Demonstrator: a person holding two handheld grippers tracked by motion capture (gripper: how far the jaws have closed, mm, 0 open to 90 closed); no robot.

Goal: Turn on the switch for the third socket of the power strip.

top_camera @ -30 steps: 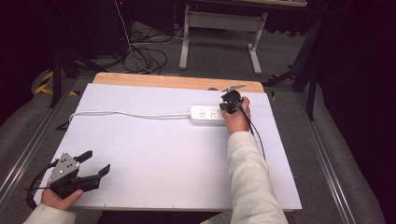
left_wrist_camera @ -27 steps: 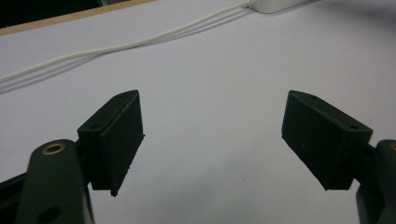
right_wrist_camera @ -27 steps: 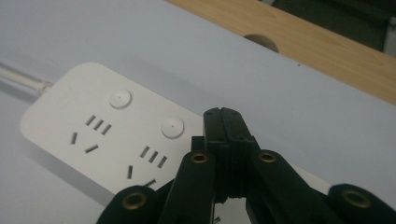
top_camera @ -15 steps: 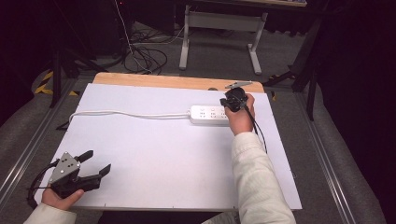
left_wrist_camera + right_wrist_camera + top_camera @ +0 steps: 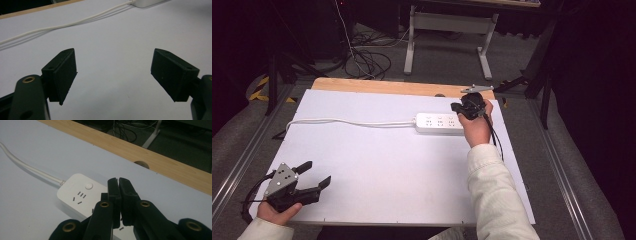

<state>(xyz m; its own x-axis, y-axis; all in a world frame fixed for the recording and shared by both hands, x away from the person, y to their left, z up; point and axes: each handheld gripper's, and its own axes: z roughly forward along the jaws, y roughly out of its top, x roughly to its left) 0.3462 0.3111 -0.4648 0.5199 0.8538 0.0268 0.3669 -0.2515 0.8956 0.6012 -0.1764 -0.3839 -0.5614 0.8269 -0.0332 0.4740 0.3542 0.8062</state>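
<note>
Bottom centre, the right gripper (image 5: 119, 185) has its jaws pressed together over the strip (image 5: 77, 198); its cable (image 5: 27, 167) runs upper left.

I see a dim lab or workshop: loose cables (image 5: 362, 55) on grey carpet, a metal stand (image 5: 447, 30), and my white-covered wooden surface (image 5: 387, 150) between aluminium rails (image 5: 572, 185).

A white rectangular plastic power strip (image 5: 439, 123) lay flat near the far right of the white tabletop, sockets facing up, all of them unoccupied. A round button (image 5: 88, 186) sat at its cable end. Its white cable (image 5: 347, 122) ran left across the surface.
</note>
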